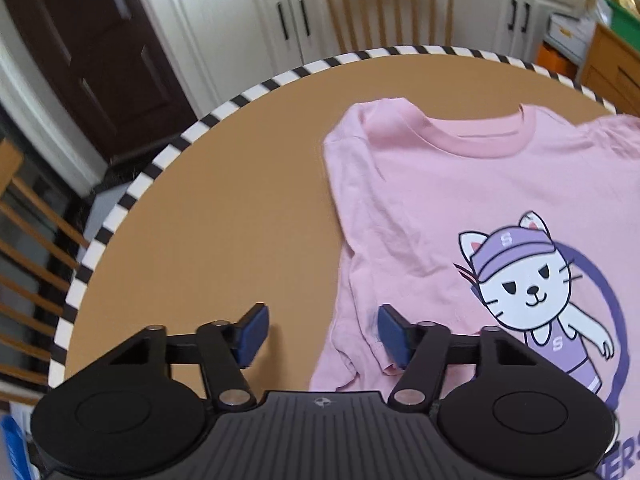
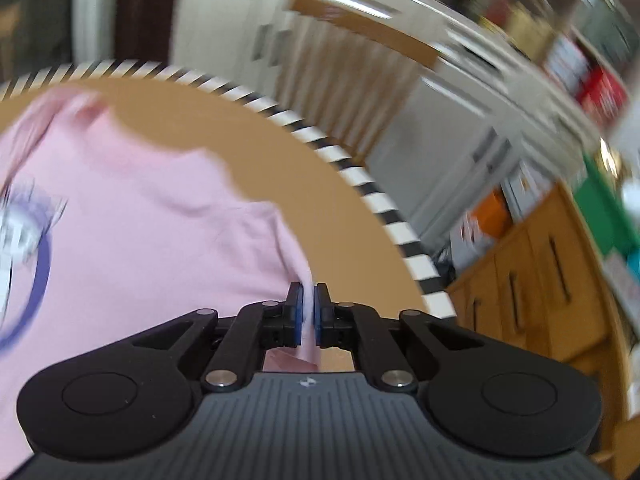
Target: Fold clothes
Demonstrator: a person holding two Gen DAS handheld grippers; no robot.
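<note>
A pink T-shirt (image 1: 440, 200) with a white cat print lies face up on the round tan table (image 1: 224, 200), collar toward the far edge. My left gripper (image 1: 320, 332) stands open over the shirt's left sleeve edge; its right pad rests on the pink cloth and its left pad is over bare table. In the right wrist view, which is blurred, the same T-shirt (image 2: 140, 216) spreads to the left. My right gripper (image 2: 308, 312) is shut on a thin fold of the shirt's right edge, the cloth pinched between the blue pads.
The table has a black-and-white striped rim (image 1: 132, 196). A wooden chair (image 1: 384, 4) stands behind the far edge, another chair (image 1: 28, 248) at the left. White cabinets (image 1: 224, 20) line the back, and a wooden cabinet (image 2: 532, 292) stands at the right.
</note>
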